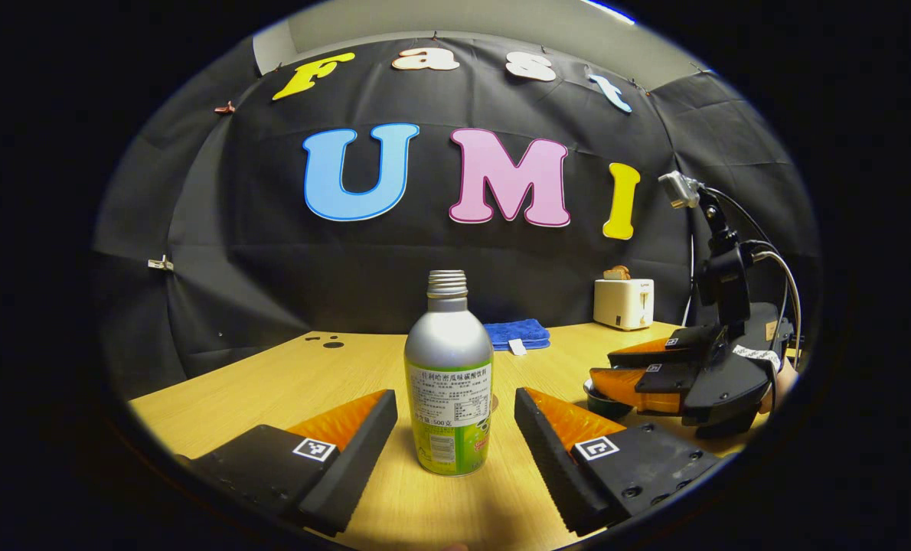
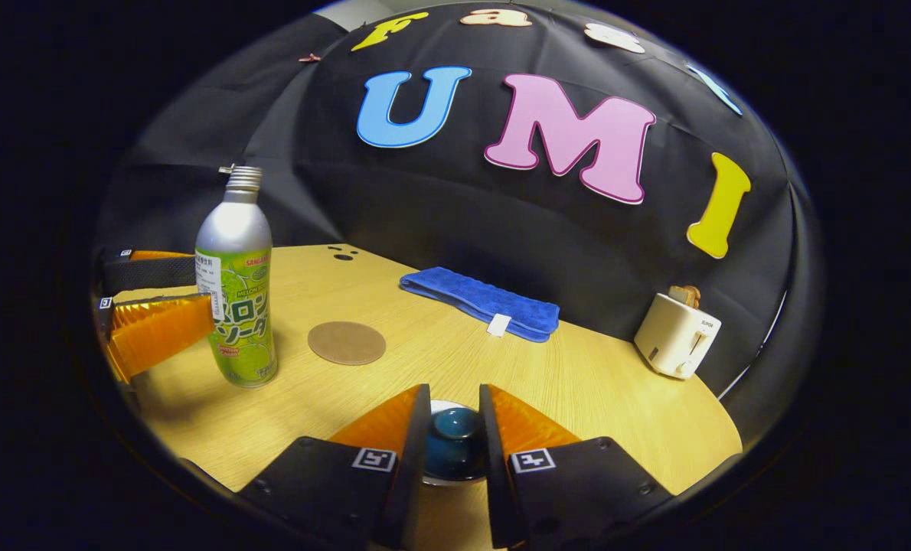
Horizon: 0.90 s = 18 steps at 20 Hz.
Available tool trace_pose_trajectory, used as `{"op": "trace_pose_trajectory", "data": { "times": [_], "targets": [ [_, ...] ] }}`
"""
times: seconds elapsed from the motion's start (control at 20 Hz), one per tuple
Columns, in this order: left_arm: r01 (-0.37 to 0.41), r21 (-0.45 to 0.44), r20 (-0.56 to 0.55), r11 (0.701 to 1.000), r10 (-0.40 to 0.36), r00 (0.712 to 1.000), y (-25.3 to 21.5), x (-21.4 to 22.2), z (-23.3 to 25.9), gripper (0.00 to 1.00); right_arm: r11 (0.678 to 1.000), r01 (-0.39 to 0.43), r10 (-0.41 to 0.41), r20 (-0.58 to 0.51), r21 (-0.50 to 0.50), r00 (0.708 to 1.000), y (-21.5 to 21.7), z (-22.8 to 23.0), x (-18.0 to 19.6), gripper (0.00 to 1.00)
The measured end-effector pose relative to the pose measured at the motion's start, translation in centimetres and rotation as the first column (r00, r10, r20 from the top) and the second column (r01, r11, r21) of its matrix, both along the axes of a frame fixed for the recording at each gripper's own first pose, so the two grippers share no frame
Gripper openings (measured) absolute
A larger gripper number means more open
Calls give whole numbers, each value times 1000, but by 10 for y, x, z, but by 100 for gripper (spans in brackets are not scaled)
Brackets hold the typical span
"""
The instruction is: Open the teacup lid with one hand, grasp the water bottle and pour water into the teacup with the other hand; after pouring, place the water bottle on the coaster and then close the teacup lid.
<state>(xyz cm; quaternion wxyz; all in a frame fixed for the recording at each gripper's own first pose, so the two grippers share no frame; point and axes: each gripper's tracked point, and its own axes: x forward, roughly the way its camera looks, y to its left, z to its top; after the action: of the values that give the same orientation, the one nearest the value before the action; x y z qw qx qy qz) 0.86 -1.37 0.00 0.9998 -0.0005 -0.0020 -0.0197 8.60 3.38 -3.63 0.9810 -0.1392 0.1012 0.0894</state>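
A silver bottle (image 1: 449, 375) with a green label and a bare threaded neck stands upright on the wooden table (image 1: 287, 375). My left gripper (image 1: 453, 398) is open, one finger on each side of the bottle, with a gap on both sides. The right gripper view shows the same bottle (image 2: 237, 283) at the left with the left gripper (image 2: 199, 291) beside it. My right gripper (image 2: 455, 392) is shut on the dark teal teacup lid (image 2: 455, 440), which sits over a pale rim. A round brown coaster (image 2: 346, 342) lies right of the bottle. The right gripper (image 1: 605, 367) hovers over the dark teacup (image 1: 605, 402).
A folded blue towel (image 2: 480, 302) lies at the back of the table, and a white toaster (image 2: 677, 334) stands at the back right corner. A small camera on a black stand (image 1: 681, 189) rises behind the right gripper. Black cloth walls the booth.
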Motion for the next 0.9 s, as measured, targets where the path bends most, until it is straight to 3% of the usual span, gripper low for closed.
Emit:
{"op": "trace_pose_trajectory", "data": {
  "times": [0.2,0.25,0.5,0.9],
  "targets": [
    [0,0,0,1000,0,1000,0,0,1,98,1000,6,-6,-1,13,1000,-1,1,-1,40],
    [1,0,-1,1000,-1,1000,0,0,0,97,1000,6,-6,-3,16,1000,-1,1,0,32],
    [1,0,0,1000,-1,1000,0,0,0,97,1000,2,-3,7,17,1000,0,2,-1,28],
    [9,1,0,1000,-9,1000,-1,1,0,97,992,4,-23,146,127,989,-10,28,-13,28]
  ]
}}
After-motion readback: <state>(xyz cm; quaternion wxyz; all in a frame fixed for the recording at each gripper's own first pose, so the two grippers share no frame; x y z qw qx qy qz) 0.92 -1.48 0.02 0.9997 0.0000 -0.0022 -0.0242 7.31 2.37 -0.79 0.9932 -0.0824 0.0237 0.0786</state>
